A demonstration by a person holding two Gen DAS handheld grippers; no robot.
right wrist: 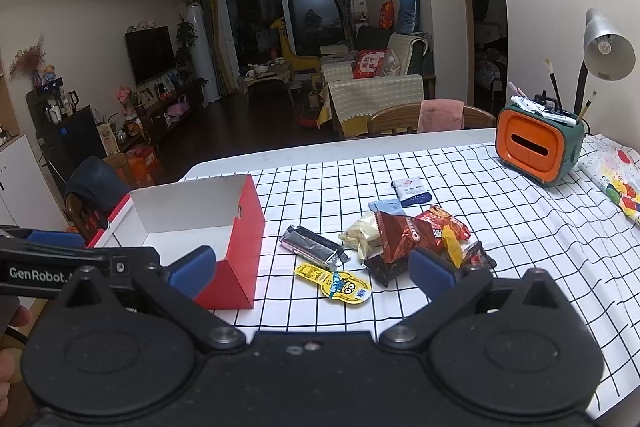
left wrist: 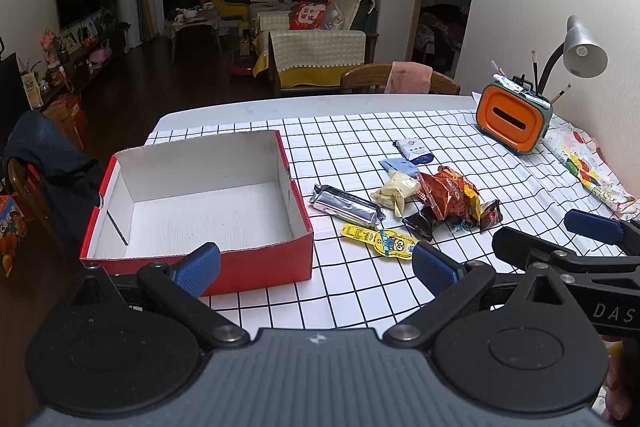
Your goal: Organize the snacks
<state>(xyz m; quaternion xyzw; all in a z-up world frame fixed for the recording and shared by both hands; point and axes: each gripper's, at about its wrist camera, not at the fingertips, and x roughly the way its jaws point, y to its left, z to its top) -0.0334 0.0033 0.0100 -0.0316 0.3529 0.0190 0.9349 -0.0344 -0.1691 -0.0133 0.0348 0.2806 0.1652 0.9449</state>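
A red cardboard box with a white, empty inside stands on the left of the checked tablecloth. Right of it lies a pile of snacks: a silver bar, a yellow cartoon pouch, a pale yellow packet, orange-red bags, a dark wrapper and a white-blue sachet. My left gripper hangs open before the box's near right corner. My right gripper is open above the pouch, empty.
An orange-green pen holder and a grey desk lamp stand at the far right. A colourful folded cloth lies by the wall. A wooden chair stands behind the table, another at the left.
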